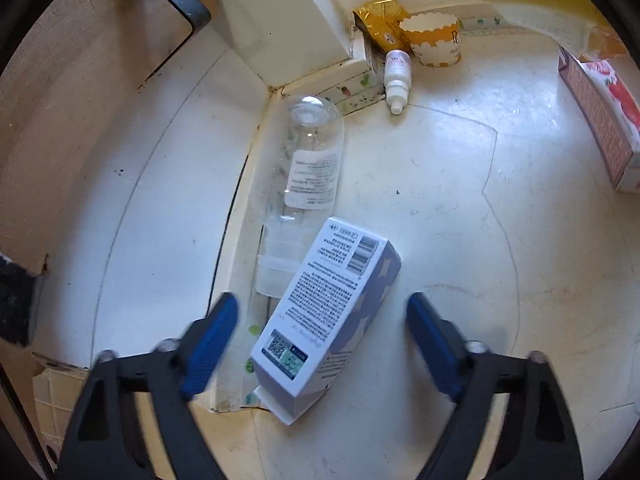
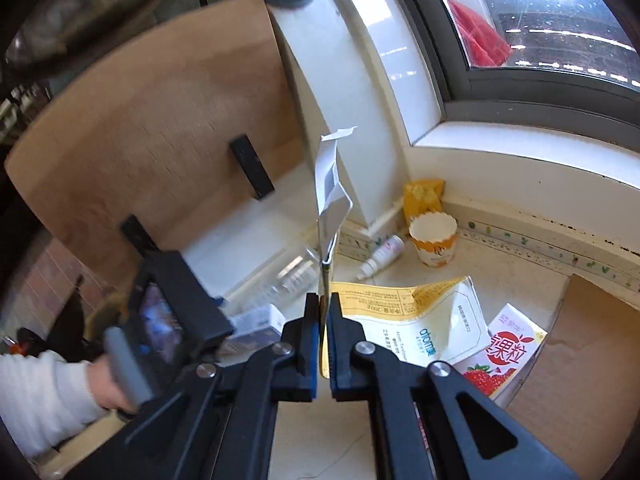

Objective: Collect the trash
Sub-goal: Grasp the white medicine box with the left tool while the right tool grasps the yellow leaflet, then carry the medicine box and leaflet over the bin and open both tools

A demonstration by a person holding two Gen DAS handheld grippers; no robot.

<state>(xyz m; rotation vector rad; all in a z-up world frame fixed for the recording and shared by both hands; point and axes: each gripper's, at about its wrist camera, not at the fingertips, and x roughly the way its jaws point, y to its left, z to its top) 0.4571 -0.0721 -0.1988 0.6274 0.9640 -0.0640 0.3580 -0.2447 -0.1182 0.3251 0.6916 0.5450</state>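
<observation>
Domestic interior, corner beside a window. Pale, scuffed sheet floor (image 1: 460,200) with a decorative sticker border along a yellowed skirting. Dark-framed window (image 2: 520,92) above a white sill, daylight coming in. Plywood board (image 2: 152,136) leaning nearby. Household litter scattered about: clear plastic bottle (image 1: 308,160), blue-and-white carton (image 1: 328,312), small dropper bottle (image 1: 397,76), scalloped paper cup (image 1: 434,40), strawberry-printed box (image 2: 504,356).

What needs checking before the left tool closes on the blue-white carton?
1. Left tool open, one finger on each side of the blue-white carton: ok.
2. Pads touching carton: not ok, gaps both sides.
3. Clear bottle clear of the fingers: cannot tell, its cap end lies beside the carton.
4. Right tool shut on the flat wrapper: ok.
5. Trash container in view: not ok.
</observation>
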